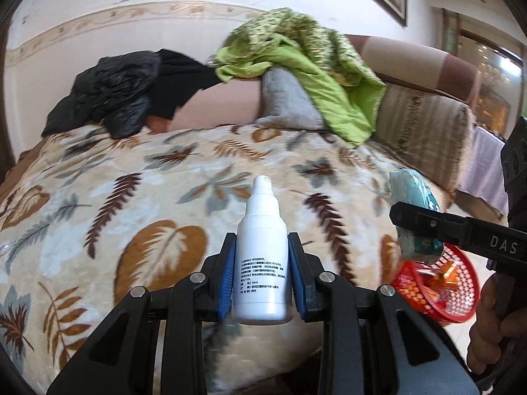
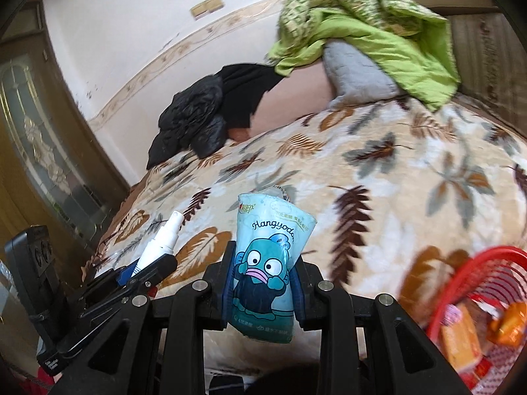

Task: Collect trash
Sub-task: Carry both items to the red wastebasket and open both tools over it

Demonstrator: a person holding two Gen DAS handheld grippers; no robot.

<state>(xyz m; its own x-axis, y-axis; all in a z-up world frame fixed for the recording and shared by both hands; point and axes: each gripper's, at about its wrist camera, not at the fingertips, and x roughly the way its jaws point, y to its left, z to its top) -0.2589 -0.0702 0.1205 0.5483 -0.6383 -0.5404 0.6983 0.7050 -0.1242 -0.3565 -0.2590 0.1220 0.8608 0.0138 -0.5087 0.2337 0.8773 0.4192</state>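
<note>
My left gripper [image 1: 262,276] is shut on a small white spray bottle [image 1: 262,263], held upright between the blue pads, above the leaf-patterned blanket [image 1: 131,204]. My right gripper [image 2: 263,279] is shut on a light blue tissue pack [image 2: 266,263] with a cartoon fish printed on it. In the left wrist view the right gripper [image 1: 415,230] comes in from the right with the tissue pack [image 1: 413,204], just above a red mesh basket [image 1: 438,289]. The right wrist view shows the left gripper [image 2: 145,270] and the spray bottle [image 2: 163,240] at lower left, and the red basket [image 2: 477,312] at lower right.
The red basket holds orange and red wrappers [image 2: 461,339]. On the bed's far side lie a black garment [image 1: 125,92], a grey pillow [image 1: 286,98] and a green quilt [image 1: 313,62]. A striped cushion [image 1: 425,135] stands at the right. A wooden door [image 2: 42,151] is at the left.
</note>
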